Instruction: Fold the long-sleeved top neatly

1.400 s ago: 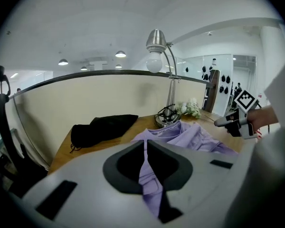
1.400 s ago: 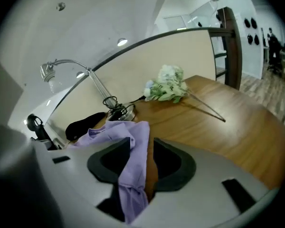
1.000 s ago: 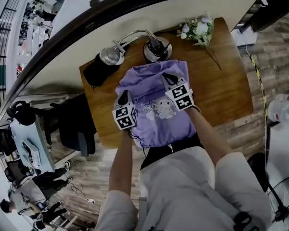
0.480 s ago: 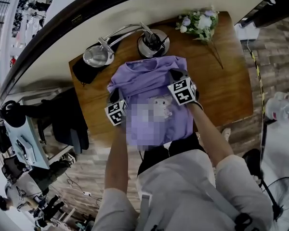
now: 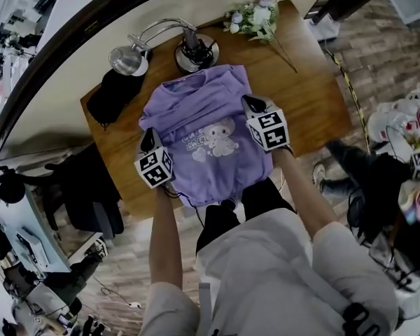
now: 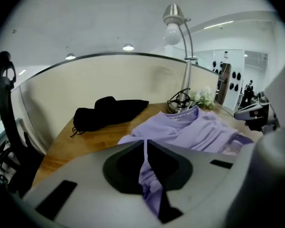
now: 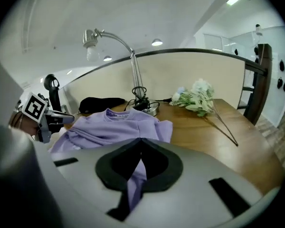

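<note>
A lilac long-sleeved top (image 5: pixel 204 140) with a cartoon print lies front-up on the wooden table (image 5: pixel 309 96), its hem hanging over the near edge. My left gripper (image 5: pixel 148 142) is shut on the top's left side; lilac cloth (image 6: pixel 147 175) runs between its jaws. My right gripper (image 5: pixel 250 107) is shut on the top's right side, with a strip of cloth (image 7: pixel 135 177) pinched in its jaws. The top's collar (image 7: pixel 118 113) points toward the lamp. Both sleeves lie folded in over the body.
A chrome desk lamp (image 5: pixel 189 51) stands at the table's far edge, its head (image 5: pixel 126 60) at the left. A black pouch (image 5: pixel 110 96) lies at the far left, a flower bunch (image 5: pixel 255 18) at the far right. A black chair (image 5: pixel 91 180) stands left of the table.
Both grippers have drawn apart sideways with the cloth, the right one further out toward the right. The top now lies wider and flatter, and its print shows fully.
</note>
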`<act>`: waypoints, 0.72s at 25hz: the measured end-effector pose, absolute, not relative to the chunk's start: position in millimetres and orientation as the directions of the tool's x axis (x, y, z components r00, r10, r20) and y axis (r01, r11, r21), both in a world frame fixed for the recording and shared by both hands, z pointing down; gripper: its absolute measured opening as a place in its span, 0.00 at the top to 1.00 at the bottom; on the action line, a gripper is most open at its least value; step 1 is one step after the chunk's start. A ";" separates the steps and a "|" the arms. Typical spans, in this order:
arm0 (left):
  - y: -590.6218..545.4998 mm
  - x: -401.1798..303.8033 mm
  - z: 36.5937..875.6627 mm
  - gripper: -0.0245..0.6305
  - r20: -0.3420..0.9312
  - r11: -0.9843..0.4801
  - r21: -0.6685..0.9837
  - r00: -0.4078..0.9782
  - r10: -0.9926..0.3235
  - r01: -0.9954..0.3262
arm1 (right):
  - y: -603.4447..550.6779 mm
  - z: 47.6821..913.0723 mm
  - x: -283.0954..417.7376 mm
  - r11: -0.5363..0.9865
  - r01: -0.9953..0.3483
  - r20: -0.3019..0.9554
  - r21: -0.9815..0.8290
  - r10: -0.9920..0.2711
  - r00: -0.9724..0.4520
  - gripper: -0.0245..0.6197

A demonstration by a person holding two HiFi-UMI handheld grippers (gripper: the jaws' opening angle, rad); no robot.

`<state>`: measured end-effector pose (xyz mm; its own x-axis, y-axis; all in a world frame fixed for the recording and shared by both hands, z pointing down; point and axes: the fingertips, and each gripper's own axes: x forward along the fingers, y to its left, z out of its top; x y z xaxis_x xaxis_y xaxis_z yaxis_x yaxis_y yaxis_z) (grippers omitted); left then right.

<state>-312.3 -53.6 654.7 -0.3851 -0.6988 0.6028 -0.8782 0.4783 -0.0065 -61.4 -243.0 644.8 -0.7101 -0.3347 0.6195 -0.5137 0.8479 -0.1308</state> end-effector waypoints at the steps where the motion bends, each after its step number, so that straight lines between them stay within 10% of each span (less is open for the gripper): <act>1: -46.4 -306.8 646.9 0.91 0.586 0.457 -0.002 -0.372 -0.720 -0.889 | -234.8 639.7 -45.6 0.839 -0.525 0.609 -0.140 -0.345 -0.714 0.95; 18: 188.1 -162.5 673.9 0.91 0.603 0.333 0.141 -0.186 -0.775 -0.932 | -28.8 669.9 130.1 0.807 -0.531 0.684 -0.258 -0.236 -0.690 0.94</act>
